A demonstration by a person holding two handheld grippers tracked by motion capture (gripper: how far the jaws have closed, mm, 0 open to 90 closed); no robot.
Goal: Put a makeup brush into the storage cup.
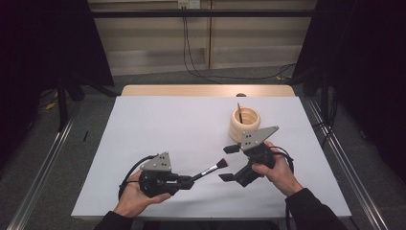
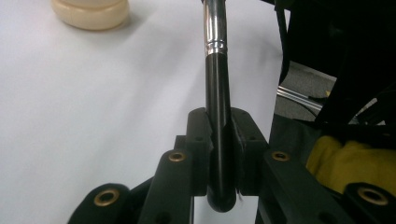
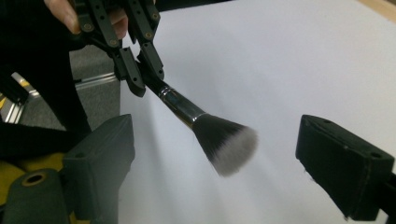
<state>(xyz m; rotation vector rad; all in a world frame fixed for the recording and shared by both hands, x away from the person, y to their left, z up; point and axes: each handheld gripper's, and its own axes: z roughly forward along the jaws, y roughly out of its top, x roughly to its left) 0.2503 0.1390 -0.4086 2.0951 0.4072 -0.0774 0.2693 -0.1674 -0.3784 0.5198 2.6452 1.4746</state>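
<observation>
I've got the left gripper (image 1: 191, 180) clamped tight on the black handle of the makeup brush (image 1: 210, 169), with the jaws pinching it from both sides near the butt end. In the left gripper view the handle (image 2: 218, 116) runs straight up between the jaws, and its silver collar sits just past them. The brush is lifted clear of the white table (image 1: 167, 124) and points its bristles toward my right gripper (image 1: 229, 163). The cream holder (image 1: 244, 123) is my landmark here: the brush hangs on the near side of it, toward me and a bit to the left, well apart from it. A thin stick stands inside that holder. The right gripper sits just in front of the holder, jaws spread wide, nothing between the pads. In the right gripper view the grey-tipped bristle head (image 3: 226, 142) floats in the gap between the two jaws, touching neither one. The left gripper (image 3: 135, 70) shows there too, farther off, with a hand (image 3: 65, 14) behind it.
</observation>
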